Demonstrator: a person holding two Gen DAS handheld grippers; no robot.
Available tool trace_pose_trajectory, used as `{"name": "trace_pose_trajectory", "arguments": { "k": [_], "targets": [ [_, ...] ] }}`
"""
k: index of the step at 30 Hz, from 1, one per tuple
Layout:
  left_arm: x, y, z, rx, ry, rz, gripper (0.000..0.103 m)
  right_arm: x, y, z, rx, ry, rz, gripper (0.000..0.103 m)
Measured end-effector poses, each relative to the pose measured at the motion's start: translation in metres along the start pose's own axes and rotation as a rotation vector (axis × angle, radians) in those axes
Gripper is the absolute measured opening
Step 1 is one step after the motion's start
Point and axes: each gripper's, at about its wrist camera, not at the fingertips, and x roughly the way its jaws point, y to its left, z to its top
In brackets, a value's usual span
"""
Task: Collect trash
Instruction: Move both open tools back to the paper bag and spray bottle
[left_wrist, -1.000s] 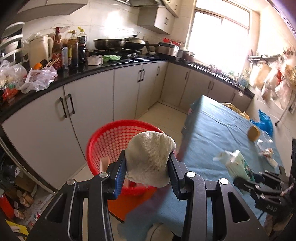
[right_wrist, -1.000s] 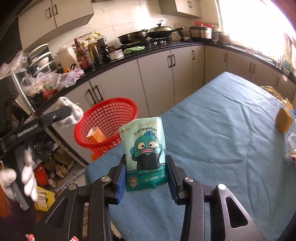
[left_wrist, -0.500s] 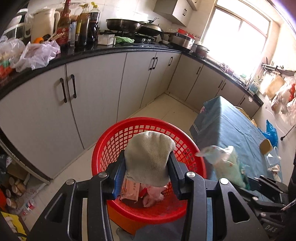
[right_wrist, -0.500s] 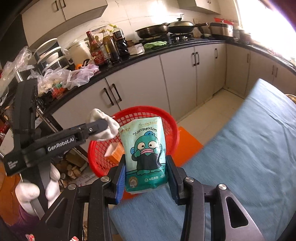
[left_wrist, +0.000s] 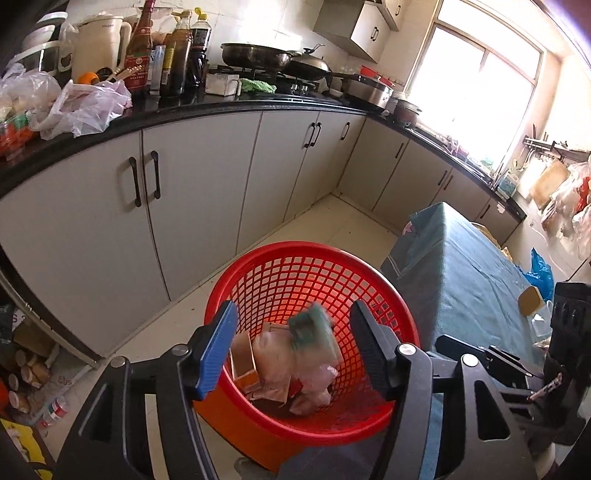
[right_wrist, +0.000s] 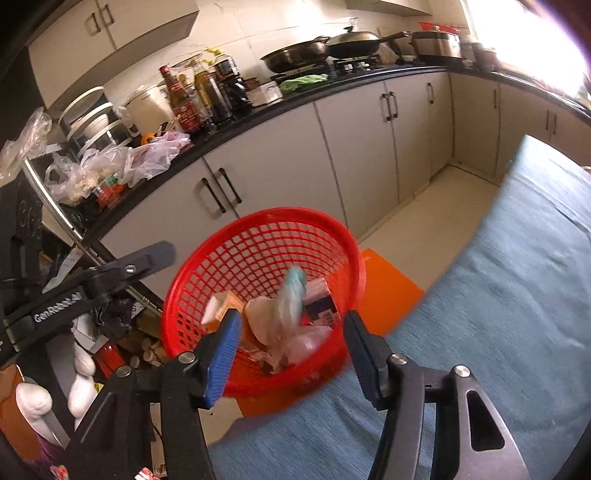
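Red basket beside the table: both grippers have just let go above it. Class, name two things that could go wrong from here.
1. The green packet is blurred in mid-fall near the far wall of the red basket; it might bounce or slide out over the rim.
2. The left gripper and right gripper, jaws opening and empty, hang close together over the basket; pulling back carelessly, they could knock each other or tip it.

Trash (left_wrist: 291, 365) in basket (left_wrist: 258, 258) — between cabinets (left_wrist: 199, 184) and table (left_wrist: 461, 273).
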Motion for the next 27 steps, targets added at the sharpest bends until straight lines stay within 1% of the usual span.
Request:
{"name": "trace_pose_trajectory", "arguments": {
  "k": [3, 4, 5, 7, 8, 10, 12, 13, 16, 18, 20, 22, 23, 25, 27],
  "targets": [
    [-0.012, -0.002, -0.005, 0.009, -0.013, 0.001, 0.062, -0.022, -0.013, -0.012, 0.032, -0.035, -0.007, 0.062],
    [-0.018, -0.003, -0.008, 0.015, -0.025, 0.003, 0.062, -0.031, -0.017, -0.017, 0.031, -0.049, -0.006, 0.063],
    [-0.023, -0.005, -0.011, 0.018, -0.037, 0.004, 0.063, -0.042, -0.021, -0.023, 0.026, -0.073, -0.014, 0.066],
    [-0.034, -0.009, -0.018, 0.026, -0.060, 0.018, 0.066, -0.061, -0.031, -0.033, 0.034, -0.124, -0.092, 0.069],
    [-0.037, -0.012, -0.021, 0.031, -0.062, 0.025, 0.066, -0.068, -0.037, -0.035, 0.057, -0.129, -0.113, 0.070],
    [-0.043, -0.021, -0.029, 0.034, -0.044, 0.025, 0.066, -0.080, -0.053, -0.034, 0.144, -0.107, -0.085, 0.070],
    [-0.047, -0.032, -0.036, 0.032, -0.011, 0.010, 0.066, -0.097, -0.064, -0.032, 0.213, -0.127, -0.091, 0.070],
    [-0.050, -0.038, -0.040, 0.036, 0.001, 0.011, 0.066, -0.108, -0.066, -0.030, 0.212, -0.151, -0.112, 0.070],
    [-0.058, -0.064, -0.053, 0.091, 0.039, 0.030, 0.066, -0.138, -0.065, -0.030, 0.167, -0.206, -0.218, 0.070],
    [-0.065, -0.084, -0.062, 0.148, 0.060, 0.056, 0.066, -0.155, -0.072, -0.031, 0.186, -0.210, -0.251, 0.070],
    [-0.073, -0.107, -0.071, 0.195, 0.079, 0.079, 0.066, -0.169, -0.082, -0.032, 0.223, -0.207, -0.263, 0.070],
    [-0.076, -0.126, -0.077, 0.224, 0.100, 0.065, 0.066, -0.187, -0.091, -0.038, 0.248, -0.195, -0.266, 0.070],
    [-0.078, -0.135, -0.081, 0.241, 0.104, 0.052, 0.066, -0.202, -0.093, -0.045, 0.238, -0.212, -0.280, 0.072],
    [-0.079, -0.159, -0.091, 0.295, 0.071, 0.022, 0.069, -0.224, -0.097, -0.059, 0.195, -0.247, -0.316, 0.078],
    [-0.074, -0.178, -0.098, 0.333, 0.052, 0.009, 0.070, -0.240, -0.109, -0.072, 0.177, -0.242, -0.384, 0.078]
  ]
}}
